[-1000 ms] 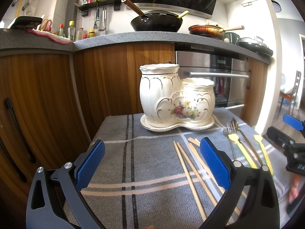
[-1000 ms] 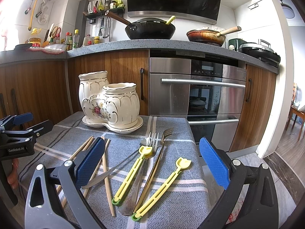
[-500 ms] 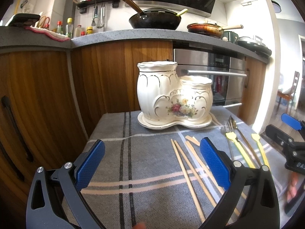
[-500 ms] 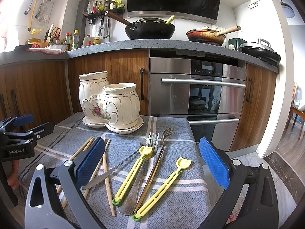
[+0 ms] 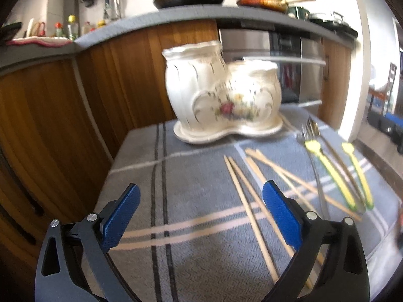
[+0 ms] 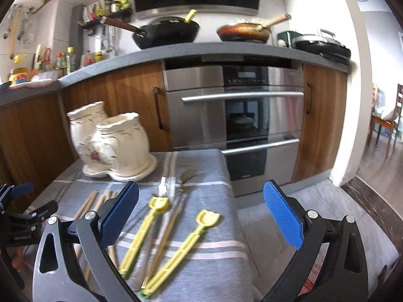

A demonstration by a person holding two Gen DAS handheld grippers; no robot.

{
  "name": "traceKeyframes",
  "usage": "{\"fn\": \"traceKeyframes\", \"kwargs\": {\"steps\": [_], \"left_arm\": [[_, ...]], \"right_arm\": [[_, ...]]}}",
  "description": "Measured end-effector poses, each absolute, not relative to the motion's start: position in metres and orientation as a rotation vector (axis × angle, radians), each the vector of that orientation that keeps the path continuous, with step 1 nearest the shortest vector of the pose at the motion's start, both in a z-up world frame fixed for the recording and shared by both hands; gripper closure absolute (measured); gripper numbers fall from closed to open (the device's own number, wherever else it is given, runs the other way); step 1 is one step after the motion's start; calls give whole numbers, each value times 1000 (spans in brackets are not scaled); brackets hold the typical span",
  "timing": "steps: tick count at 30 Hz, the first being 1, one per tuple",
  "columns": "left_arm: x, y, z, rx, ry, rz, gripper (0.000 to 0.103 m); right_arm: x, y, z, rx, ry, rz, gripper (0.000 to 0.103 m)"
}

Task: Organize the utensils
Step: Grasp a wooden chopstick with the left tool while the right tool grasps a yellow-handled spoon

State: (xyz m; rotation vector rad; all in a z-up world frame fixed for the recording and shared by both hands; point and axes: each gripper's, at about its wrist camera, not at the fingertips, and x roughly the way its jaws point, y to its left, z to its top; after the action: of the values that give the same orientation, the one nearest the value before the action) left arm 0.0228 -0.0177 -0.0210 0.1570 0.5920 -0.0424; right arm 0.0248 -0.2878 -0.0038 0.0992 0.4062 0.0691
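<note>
While both jaws stood apart and empty, the left gripper hung over the chopsticks; the right gripper hung over yellow-handled cutlery, the ceramic holder far left.

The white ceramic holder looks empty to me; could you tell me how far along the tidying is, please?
Nothing looks done: no handles rise from the white floral ceramic holder. Nothing in hand: left gripper and right gripper are open. Left: wooden chopsticks, yellow-handled utensils and metal fork on the grey cloth.
</note>
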Motion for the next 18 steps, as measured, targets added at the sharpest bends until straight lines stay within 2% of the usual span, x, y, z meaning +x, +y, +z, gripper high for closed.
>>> {"fn": "traceKeyframes", "kwargs": {"steps": [3, 4, 5, 7, 10, 13, 15, 18], "left_arm": [[25, -19, -25, 157, 625, -59, 8], [25, -20, -26, 159, 632, -63, 10], [26, -20, -27, 161, 639, -66, 12], [29, -21, -29, 161, 668, -80, 25], [33, -21, -36, 146, 714, -115, 36], [33, -24, -38, 148, 729, -140, 42], [33, -26, -40, 151, 743, -157, 45], [36, -27, -43, 137, 773, -182, 51]], "right_arm": [[31, -291, -9, 126, 464, 74, 5], [33, -292, -12, 124, 494, 74, 8], [35, -291, -14, 119, 517, 75, 11], [37, -288, -19, 111, 564, 86, 24], [38, -284, -24, 125, 614, 121, 35], [37, -281, -28, 135, 655, 137, 49], [38, -278, -32, 141, 686, 151, 53], [41, -276, -38, 153, 735, 167, 63]]}}
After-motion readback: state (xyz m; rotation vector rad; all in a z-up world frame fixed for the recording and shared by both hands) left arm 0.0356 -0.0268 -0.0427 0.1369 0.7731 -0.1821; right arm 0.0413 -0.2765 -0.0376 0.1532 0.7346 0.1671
